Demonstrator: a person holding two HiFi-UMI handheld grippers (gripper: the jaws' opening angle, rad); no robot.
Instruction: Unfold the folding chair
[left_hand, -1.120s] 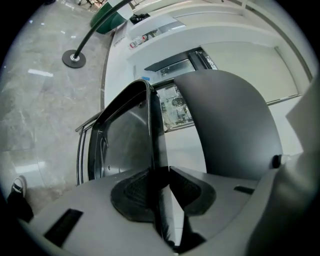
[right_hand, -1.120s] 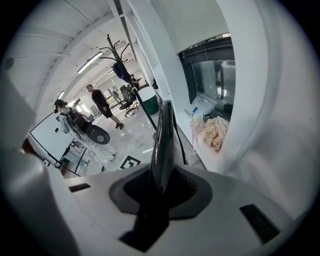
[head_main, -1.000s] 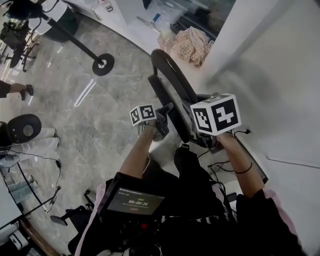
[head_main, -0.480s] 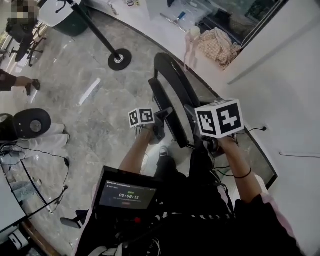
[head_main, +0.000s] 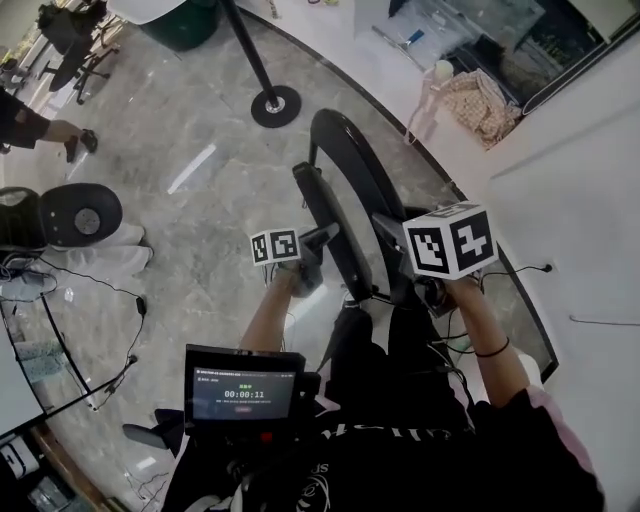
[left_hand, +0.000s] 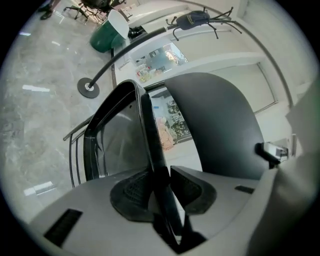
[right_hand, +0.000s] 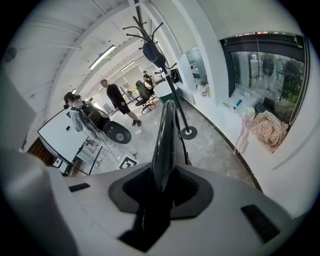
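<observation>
The folding chair (left_hand: 220, 125) stands folded near the coat stand (head_main: 275, 105); your left tool (left_hand: 162, 187) and right tool (right_hand: 162, 185) each clamp a rigid, probably slick edge; grip firmly.

black top (head_main: 420, 455), pink-edged sleeve (head_main: 563, 425), black wristband (head_main: 491, 350)

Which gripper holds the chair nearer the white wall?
The right gripper, clamped on the folding chair's edge beside the white wall; the left gripper grips its other side.
</observation>
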